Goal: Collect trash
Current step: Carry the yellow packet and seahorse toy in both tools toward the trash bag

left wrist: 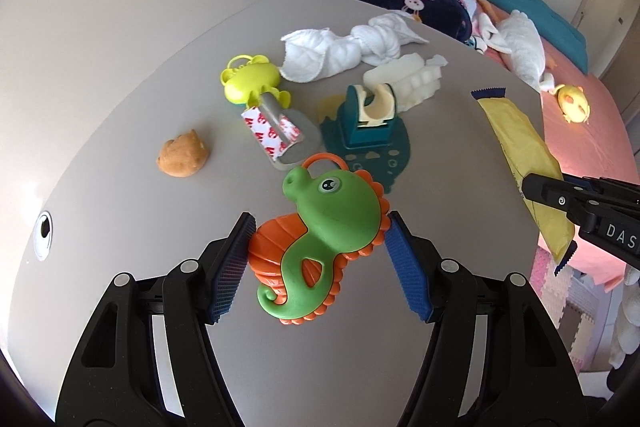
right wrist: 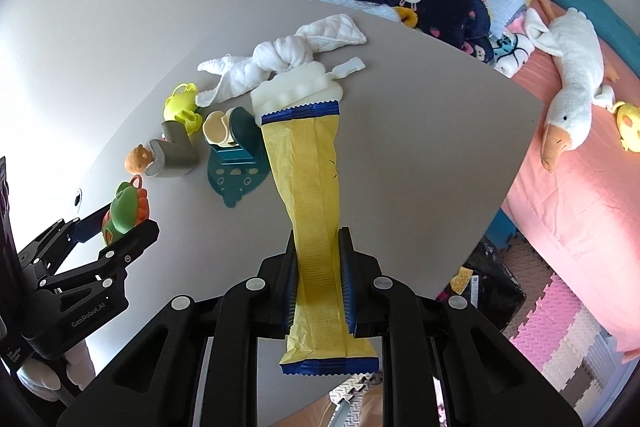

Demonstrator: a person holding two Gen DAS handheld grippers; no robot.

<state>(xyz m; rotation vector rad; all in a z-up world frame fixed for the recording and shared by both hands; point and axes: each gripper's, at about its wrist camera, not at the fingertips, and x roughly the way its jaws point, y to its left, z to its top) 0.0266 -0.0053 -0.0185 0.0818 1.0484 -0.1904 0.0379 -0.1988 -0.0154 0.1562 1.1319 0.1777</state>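
Cut off at the frame's right edge: black right gripper [left wrist: 528, 187], lettering unfinished. Hidden behind long yellow blue-edged wrapper [right wrist: 316, 211]: lower part of cream ridged foam block [right wrist: 296, 91].

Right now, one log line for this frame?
left gripper: shut on seahorse toy | right gripper: shut on yellow wrapper | both lifted off grey table
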